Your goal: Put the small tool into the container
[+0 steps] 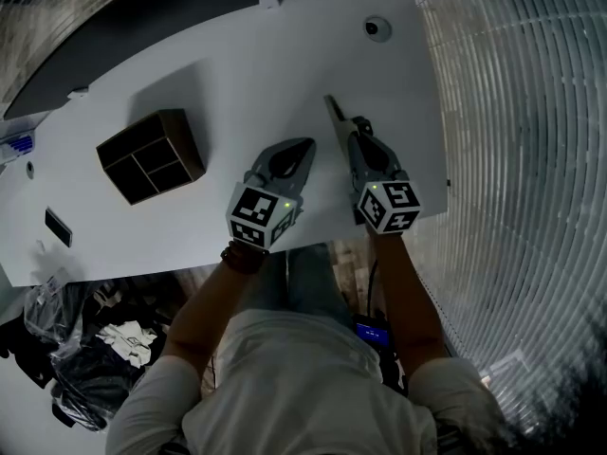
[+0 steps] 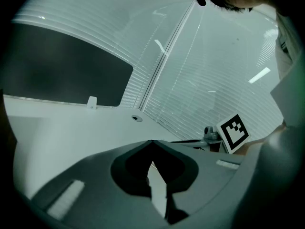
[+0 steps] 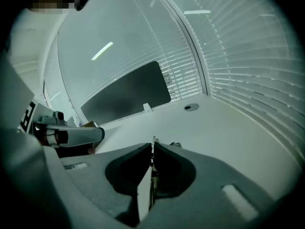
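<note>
Right tool [image 1: 358, 131] [image 3: 153, 149]: jaws drawn to a narrow slit and clamped on the slim implement [image 1: 334, 112] [image 3: 153, 140]. The implement is a thin, flat strip that stands on edge between the pads. It projects beyond the jaw tips toward the far edge of the desk [image 1: 237, 74]. This tool lies over the right part of the desk, near the near edge, and its marker cube [image 1: 389, 205] overhangs that edge.

Left tool [image 1: 305, 145] [image 2: 151, 142]: jaw tips meet, with nothing between them. It lies just beside the right tool, on its left, also by the near edge and pointing toward the far edge.

Container [image 1: 152, 154]: a dark brown box divided into four compartments. It stands on the left half of the desk, roughly midway between the near and far edges and well apart from both tools. The implement is not in it.

Round cap [image 1: 377, 28] [image 2: 137, 118] [image 3: 191, 107]: set in the desk surface near the far right corner.

Small white clip [image 1: 269, 1] [image 2: 91, 100] [image 3: 147, 107]: sits on the far edge.
</note>
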`<state>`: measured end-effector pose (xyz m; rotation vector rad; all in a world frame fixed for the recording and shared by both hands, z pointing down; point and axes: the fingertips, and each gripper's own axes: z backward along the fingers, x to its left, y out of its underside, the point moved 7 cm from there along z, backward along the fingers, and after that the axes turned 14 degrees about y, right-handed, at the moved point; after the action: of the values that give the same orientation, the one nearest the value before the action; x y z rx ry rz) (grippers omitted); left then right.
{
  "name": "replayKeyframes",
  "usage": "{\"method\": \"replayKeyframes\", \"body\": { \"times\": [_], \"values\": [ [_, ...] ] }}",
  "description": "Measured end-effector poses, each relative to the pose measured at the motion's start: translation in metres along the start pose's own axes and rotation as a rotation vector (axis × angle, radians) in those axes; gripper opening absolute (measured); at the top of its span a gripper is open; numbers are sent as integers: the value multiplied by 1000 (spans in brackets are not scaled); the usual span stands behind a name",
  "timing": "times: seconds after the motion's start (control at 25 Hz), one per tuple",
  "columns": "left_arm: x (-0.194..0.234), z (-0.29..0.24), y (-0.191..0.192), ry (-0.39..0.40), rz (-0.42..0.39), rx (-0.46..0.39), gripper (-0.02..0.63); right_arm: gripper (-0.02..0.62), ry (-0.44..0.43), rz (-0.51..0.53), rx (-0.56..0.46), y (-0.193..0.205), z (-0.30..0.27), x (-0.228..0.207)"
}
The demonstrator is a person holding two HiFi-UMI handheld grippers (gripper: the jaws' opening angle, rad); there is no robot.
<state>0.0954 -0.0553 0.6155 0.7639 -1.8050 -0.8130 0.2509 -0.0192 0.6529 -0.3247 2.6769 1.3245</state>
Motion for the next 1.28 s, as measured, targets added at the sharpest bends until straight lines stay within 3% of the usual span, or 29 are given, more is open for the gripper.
{"method": "replayKeyframes", "body": {
  "times": [0.76, 0.96, 1.28],
  "values": [
    [-11, 58, -50, -70, -39, -113, 3, 15, -79, 139, -140, -76, 45, 56],
    [-8, 82, -76, -111, -62, -187, 3, 15, -146, 231, -219, -111, 55, 87],
    [-3, 123, -81, -190, -56, -261, 3, 15, -270, 383, -286, -127, 66, 143]
  ]
}}
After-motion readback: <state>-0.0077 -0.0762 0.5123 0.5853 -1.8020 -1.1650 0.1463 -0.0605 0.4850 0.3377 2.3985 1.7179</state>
